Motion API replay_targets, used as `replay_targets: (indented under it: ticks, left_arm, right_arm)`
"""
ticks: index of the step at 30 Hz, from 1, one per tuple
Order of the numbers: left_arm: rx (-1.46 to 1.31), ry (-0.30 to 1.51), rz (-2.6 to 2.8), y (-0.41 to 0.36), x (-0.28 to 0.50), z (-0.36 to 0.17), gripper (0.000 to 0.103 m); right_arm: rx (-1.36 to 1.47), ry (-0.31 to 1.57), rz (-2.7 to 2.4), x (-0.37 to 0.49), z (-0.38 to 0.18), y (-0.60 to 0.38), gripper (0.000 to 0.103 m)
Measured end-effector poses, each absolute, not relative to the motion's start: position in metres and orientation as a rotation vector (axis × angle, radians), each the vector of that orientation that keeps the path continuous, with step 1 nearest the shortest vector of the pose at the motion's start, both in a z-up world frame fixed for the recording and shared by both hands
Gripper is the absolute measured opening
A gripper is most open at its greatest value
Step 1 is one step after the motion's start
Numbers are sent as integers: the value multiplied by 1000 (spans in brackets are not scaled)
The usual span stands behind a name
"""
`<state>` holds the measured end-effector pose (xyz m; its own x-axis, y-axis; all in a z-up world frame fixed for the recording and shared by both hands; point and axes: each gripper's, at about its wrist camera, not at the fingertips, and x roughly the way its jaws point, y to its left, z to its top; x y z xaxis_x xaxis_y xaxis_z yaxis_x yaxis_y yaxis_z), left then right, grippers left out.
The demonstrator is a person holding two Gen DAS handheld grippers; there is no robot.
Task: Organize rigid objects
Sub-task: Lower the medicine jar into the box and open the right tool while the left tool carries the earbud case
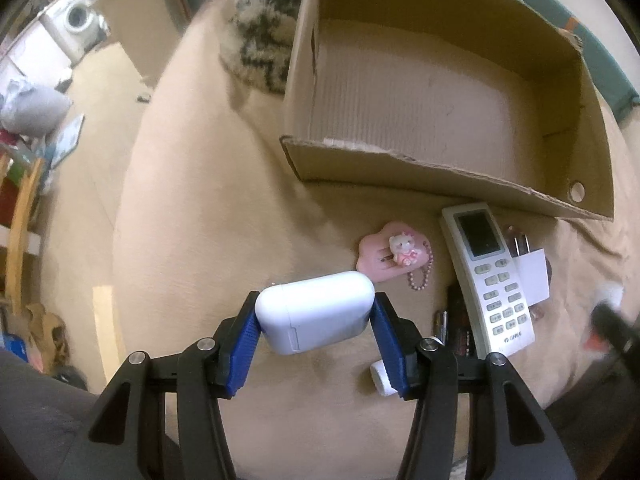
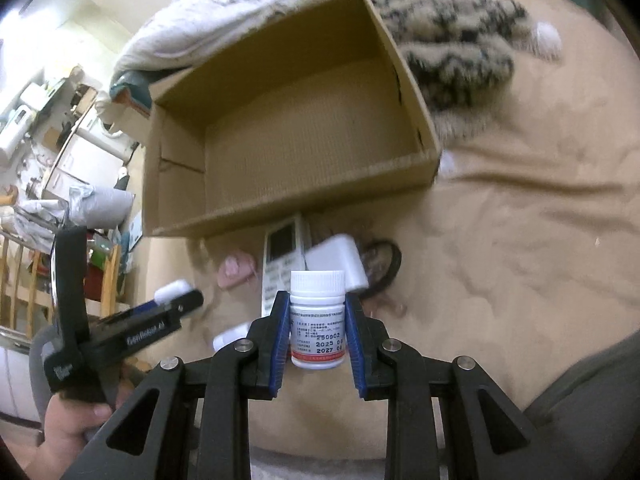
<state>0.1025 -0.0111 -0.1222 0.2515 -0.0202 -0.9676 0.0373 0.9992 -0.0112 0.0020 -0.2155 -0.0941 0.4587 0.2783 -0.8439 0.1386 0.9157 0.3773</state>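
Observation:
My left gripper [image 1: 315, 312] is shut on a white rounded case [image 1: 316, 312], held above the beige bed in front of an open cardboard box [image 1: 400, 168]. My right gripper [image 2: 317, 312] is shut on a white pill bottle [image 2: 317, 320] with a ribbed cap, held upright short of the same box [image 2: 288, 208], whose inside is bare. The left gripper also shows in the right wrist view [image 2: 176, 300], at the lower left with the white case [image 2: 172, 290].
On the bed before the box lie a white remote [image 1: 486, 276], a pink cat charm [image 1: 390, 250], a white card [image 1: 530, 276], a small white bottle [image 1: 380, 378] and dark items. A patterned fluffy blanket [image 2: 452, 32] lies behind the box.

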Motion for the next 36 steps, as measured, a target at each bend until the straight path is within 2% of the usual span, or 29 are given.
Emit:
replay_targets:
  ticks: [10,16,25,32,36]
  left_arm:
    - [-6,1175,-72,-21,104,-62,51]
    - [16,1105,-87,-31,131,-24,51]
    - [63,1069,-96,-55,183,-22,51]
    - [186,986,-155,-86,188,-36,51]
    - [187,1029,-200,-91,194,-55,51]
  right_arm:
    - [361,954,80,31,-55,-241,28]
    - [365,941,79,57,-56,-253,28]
    - [369,915,79,99,-64,-252,28]
    - [376,974,84,112,-83,-244,28]
    - [323,1006,81,112,-91,-233,28]
